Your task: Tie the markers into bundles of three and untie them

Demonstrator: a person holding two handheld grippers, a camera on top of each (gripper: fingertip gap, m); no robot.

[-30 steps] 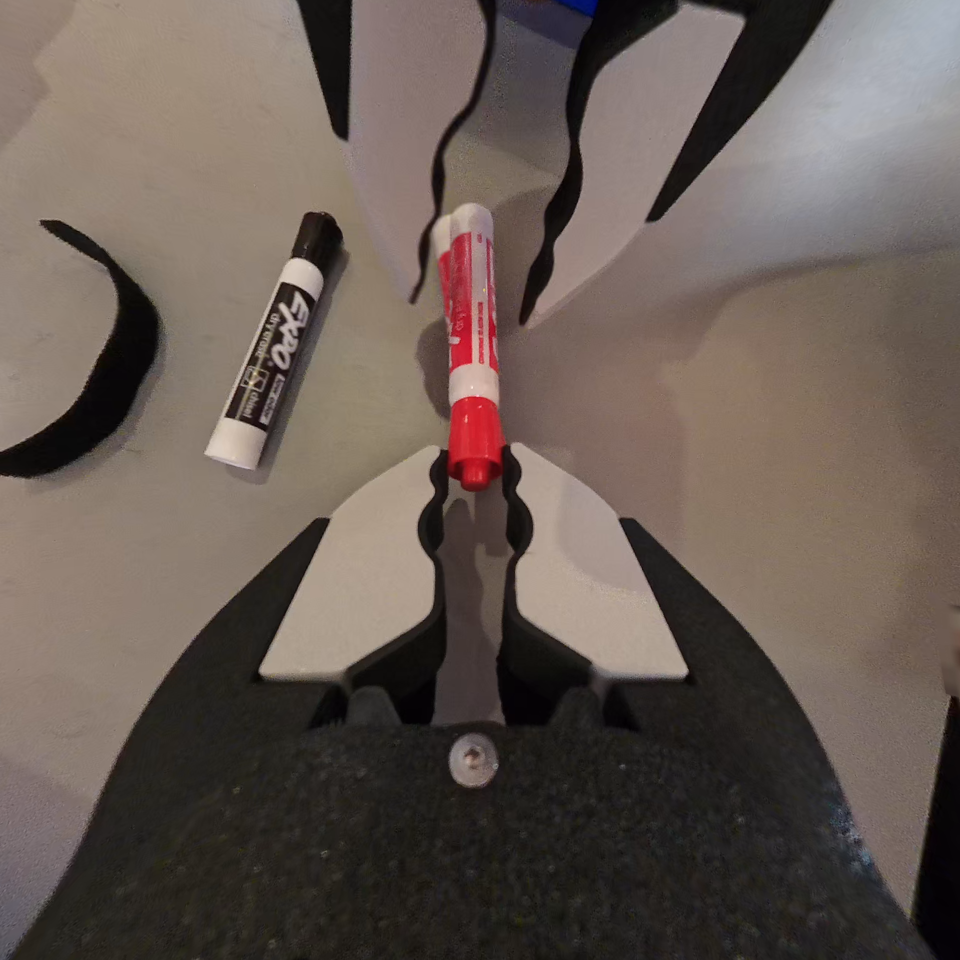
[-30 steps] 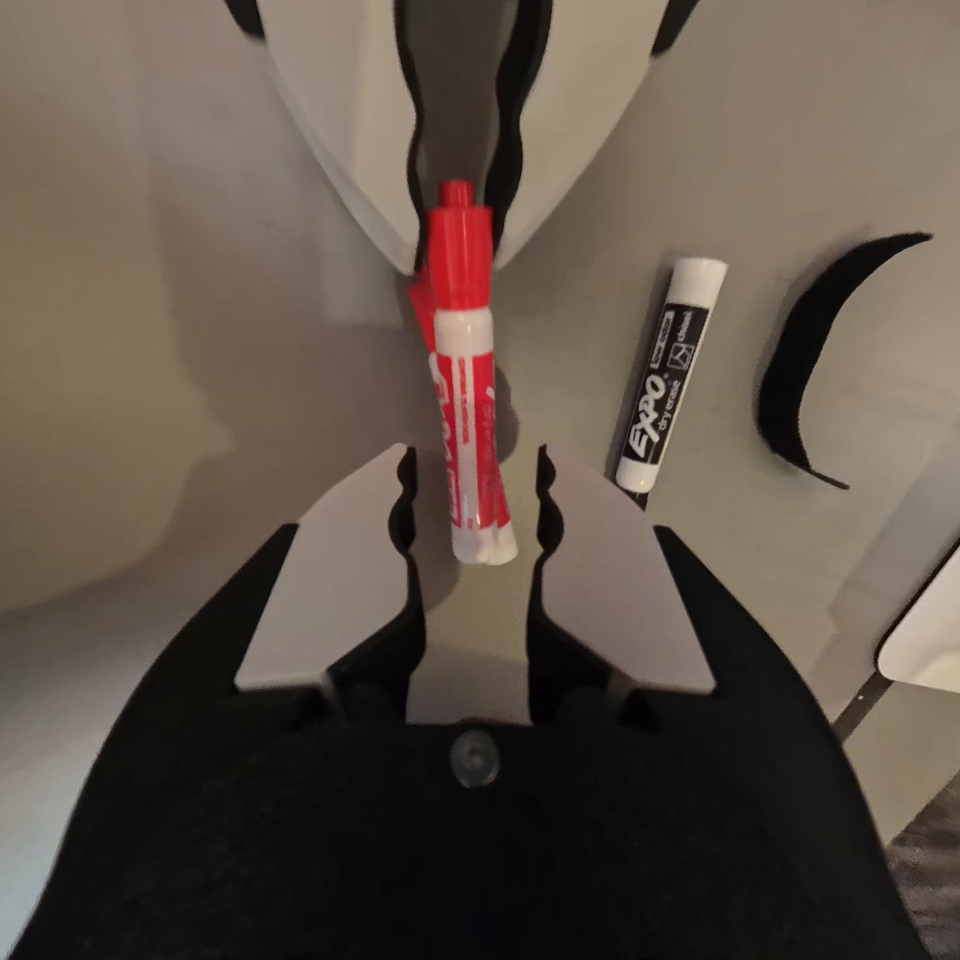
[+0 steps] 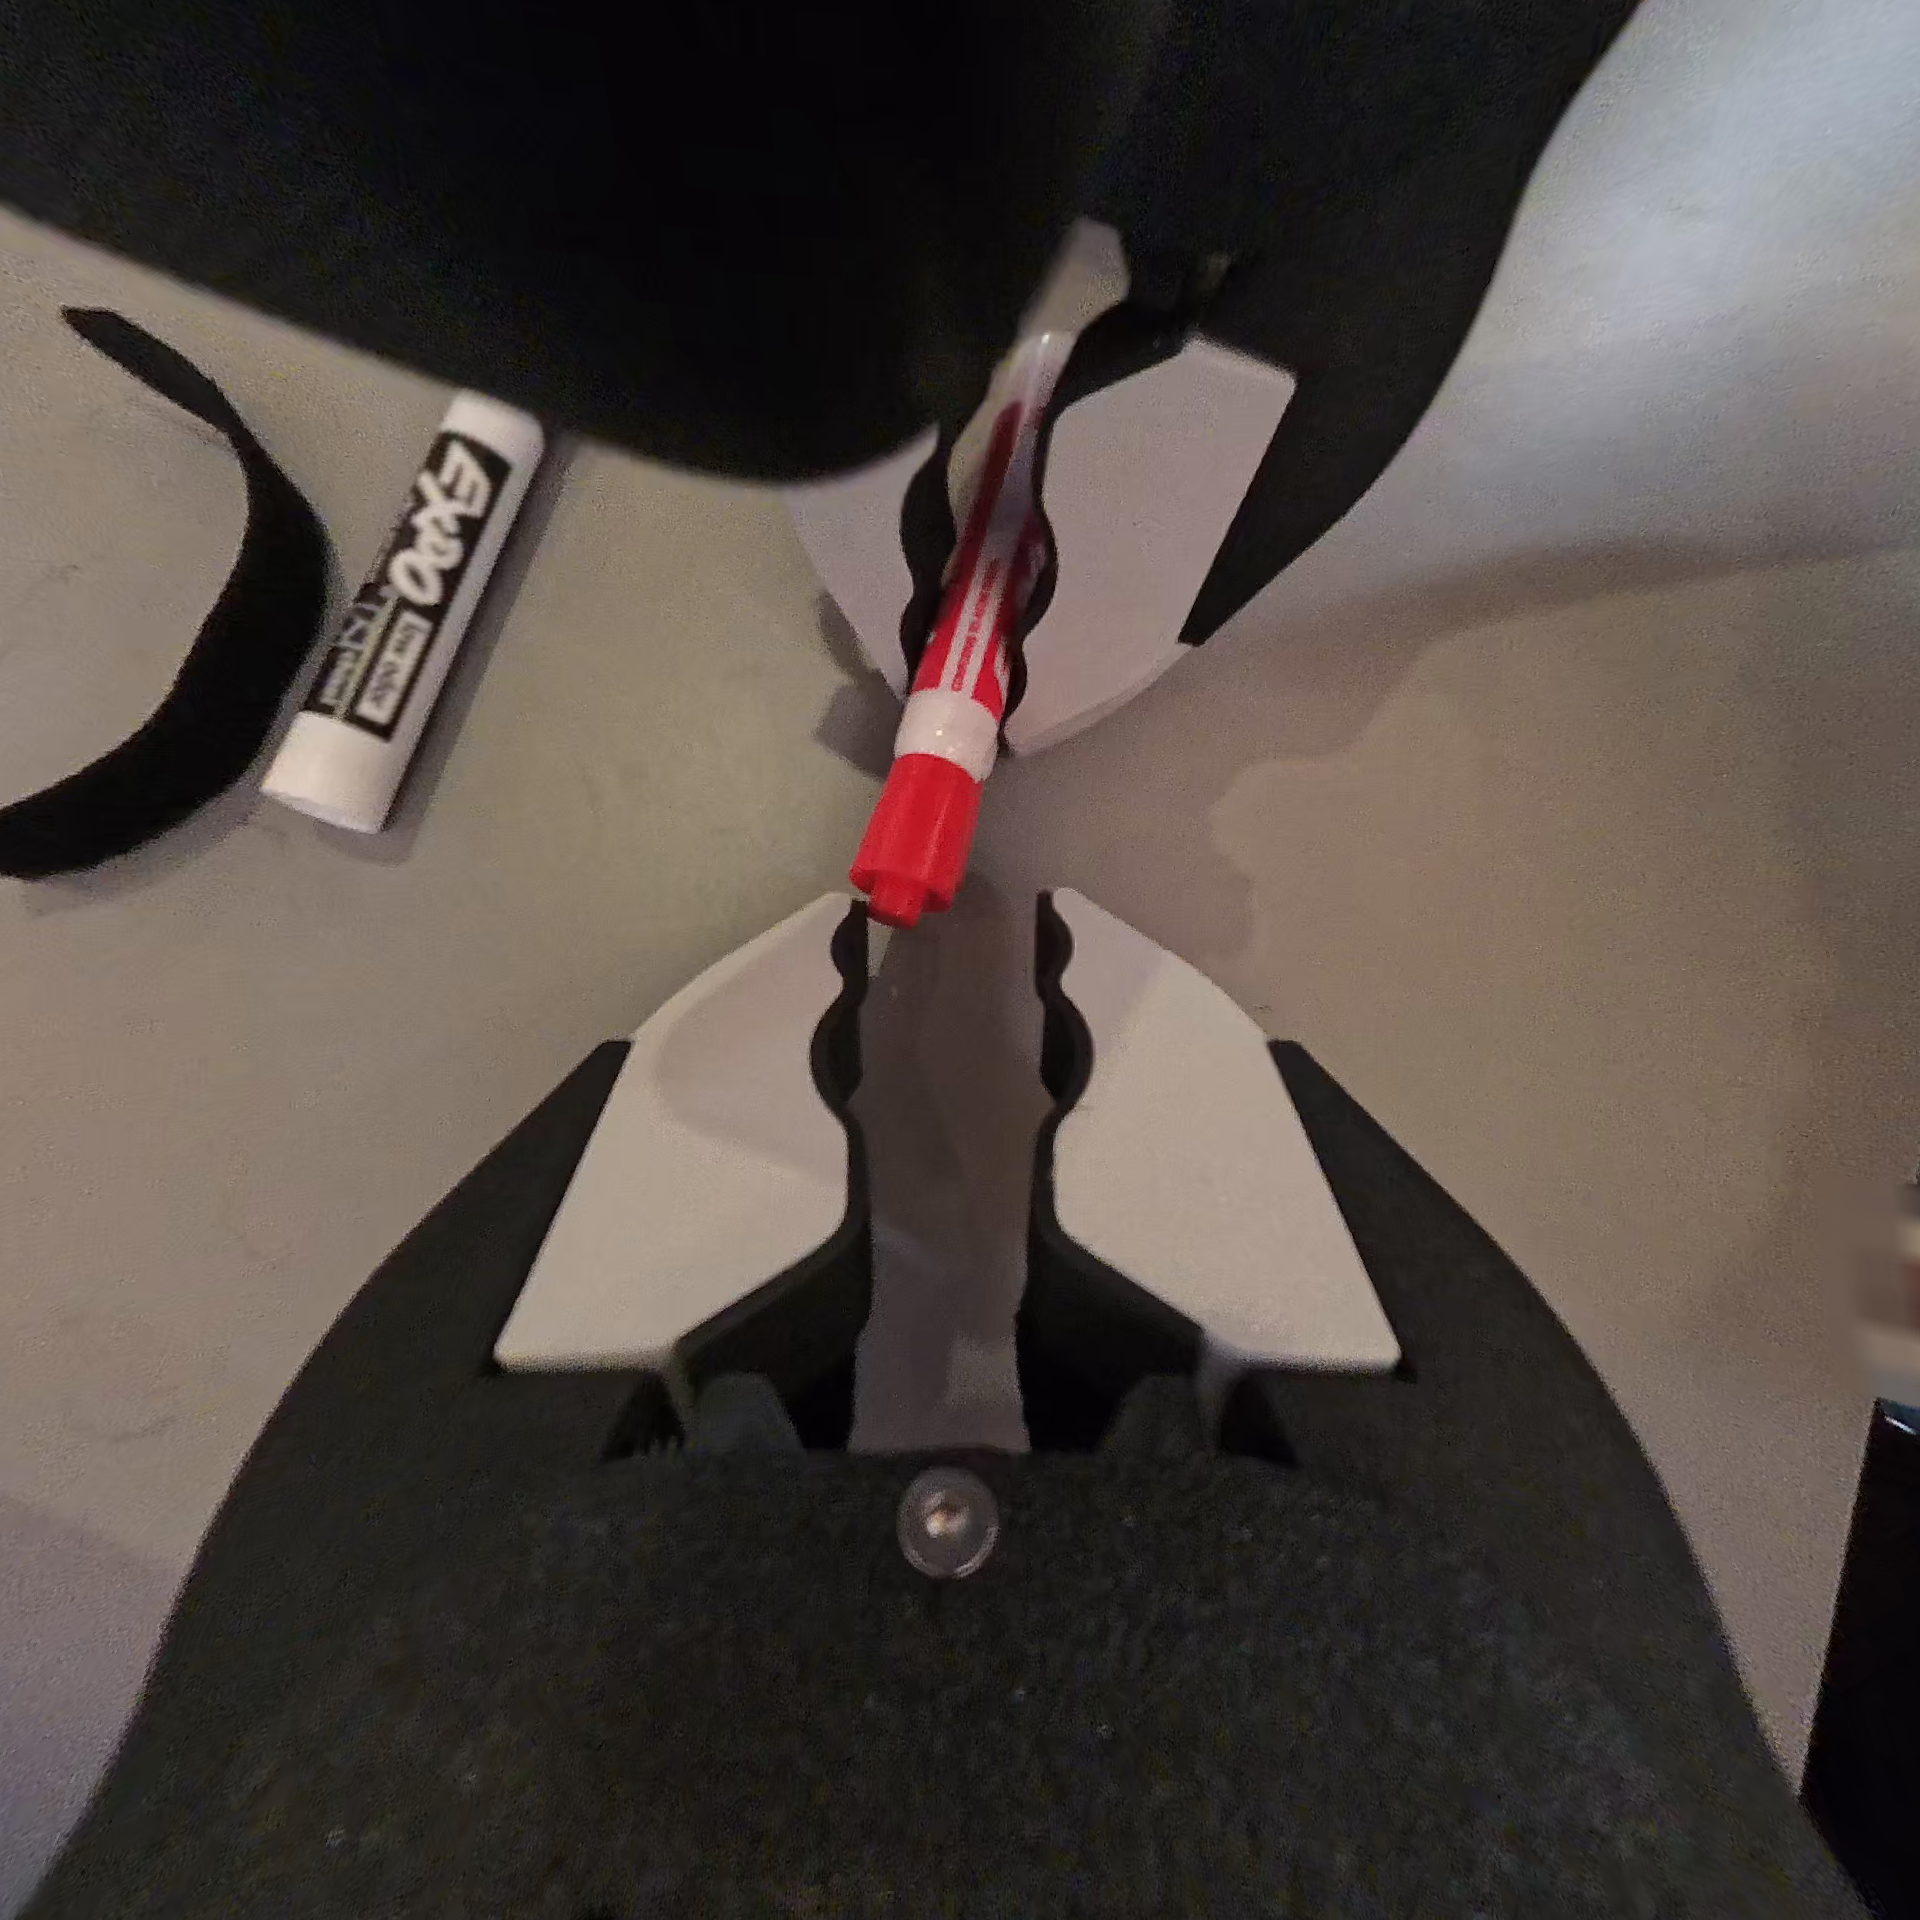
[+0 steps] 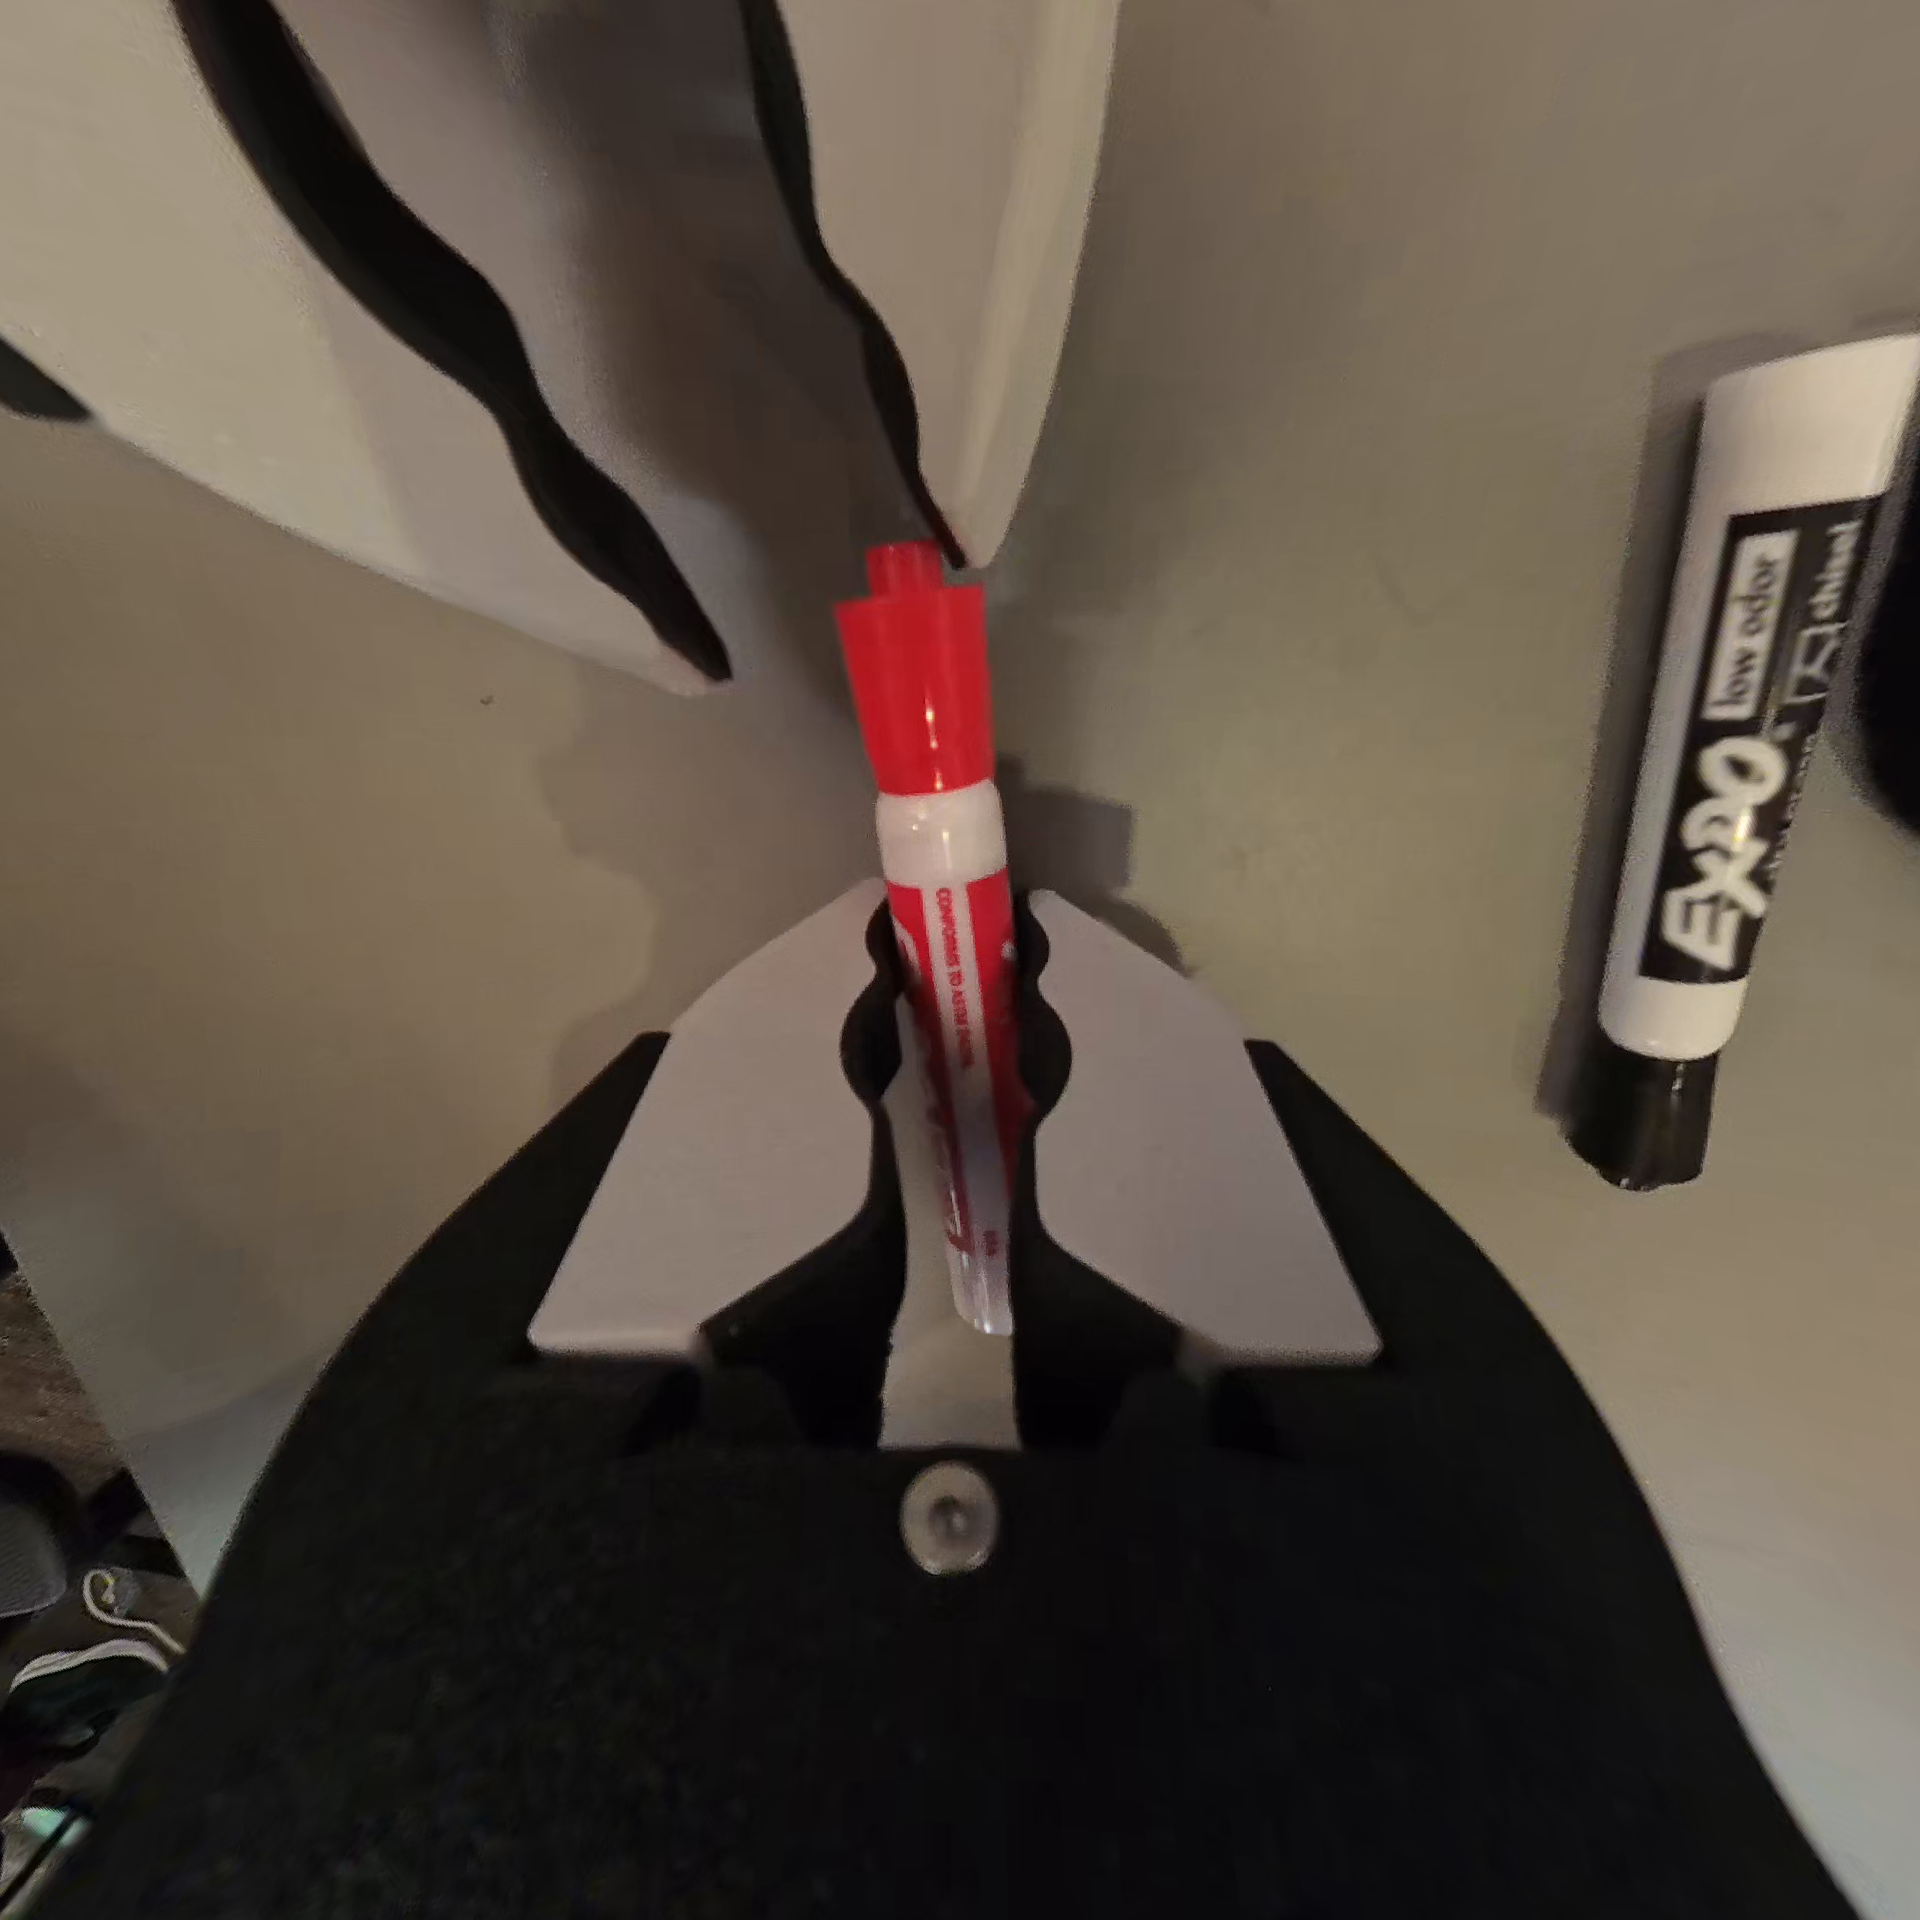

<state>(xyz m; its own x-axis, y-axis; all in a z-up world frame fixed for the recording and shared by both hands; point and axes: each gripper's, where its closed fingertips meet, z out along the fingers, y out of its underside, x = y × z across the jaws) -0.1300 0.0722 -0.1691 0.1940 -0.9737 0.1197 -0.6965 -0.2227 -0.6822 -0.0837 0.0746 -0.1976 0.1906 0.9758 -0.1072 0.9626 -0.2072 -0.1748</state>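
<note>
Red and white, the red marker sits pinched by its barrel between the fingers of the right tongs, its cap pointing forward above the pale grey counter. Just past the cap, the left tongs stand spread with nothing between them; the cap tip lies by one fingertip, and contact cannot be made out. Off to the side, a black marker lies flat on the counter. Beyond it a curved black strap rests just beside that marker.
</note>
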